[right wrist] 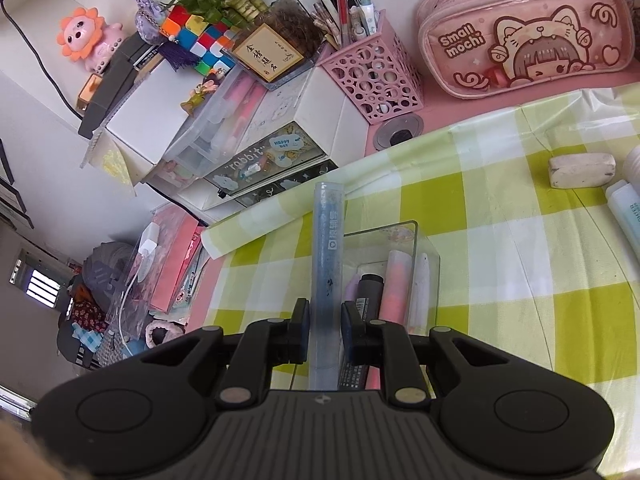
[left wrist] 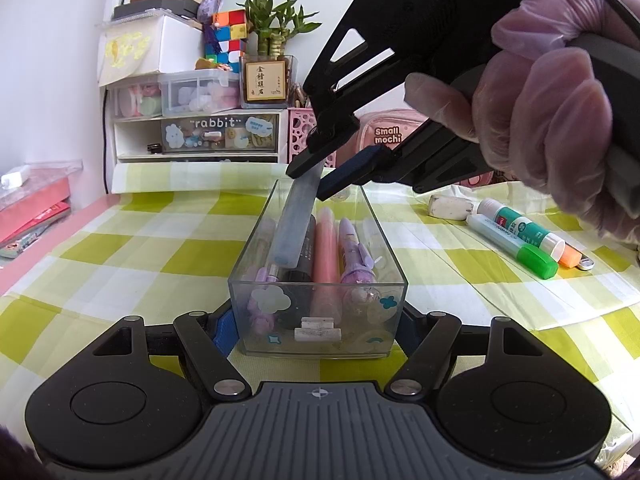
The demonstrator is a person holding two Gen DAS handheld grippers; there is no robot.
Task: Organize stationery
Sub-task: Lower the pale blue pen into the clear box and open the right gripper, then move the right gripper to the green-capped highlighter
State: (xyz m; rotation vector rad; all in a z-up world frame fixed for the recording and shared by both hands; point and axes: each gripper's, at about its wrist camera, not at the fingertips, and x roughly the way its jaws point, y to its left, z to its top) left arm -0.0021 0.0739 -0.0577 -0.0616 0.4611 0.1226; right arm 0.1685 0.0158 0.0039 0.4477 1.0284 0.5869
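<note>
tube: the long blue-grey tube (right wrist: 327, 264) is pinched between my right gripper (right wrist: 325, 334) pads, tilted, its low end already down inside the clear box (left wrist: 394, 286) on the left side, its top end up in the jaws
box: sits on the checked cloth (left wrist: 120, 256), and my left gripper (left wrist: 316, 334) is clamped on its near end to hold it steady
done so far: I'd say most of it. Besides the tube, there's a black marker (left wrist: 306, 248), a pink pen (left wrist: 326, 248), a purple pen (left wrist: 354, 254) and something whitish along the right wall
left to do: let the tube drop flat, then the stuff out on the cloth to the right: two glue sticks (left wrist: 520, 236), an eraser (left wrist: 450, 207), and a small orange thing behind them I can't make out
in the way: the box is pretty full, so I reckon the tube ends up lying on top of the marker
around: pink pencil case (right wrist: 524, 32), pink pen cup (right wrist: 374, 80), drawer unit (left wrist: 200, 132) with a plant (left wrist: 276, 20) at the back, none of it near my path
</note>
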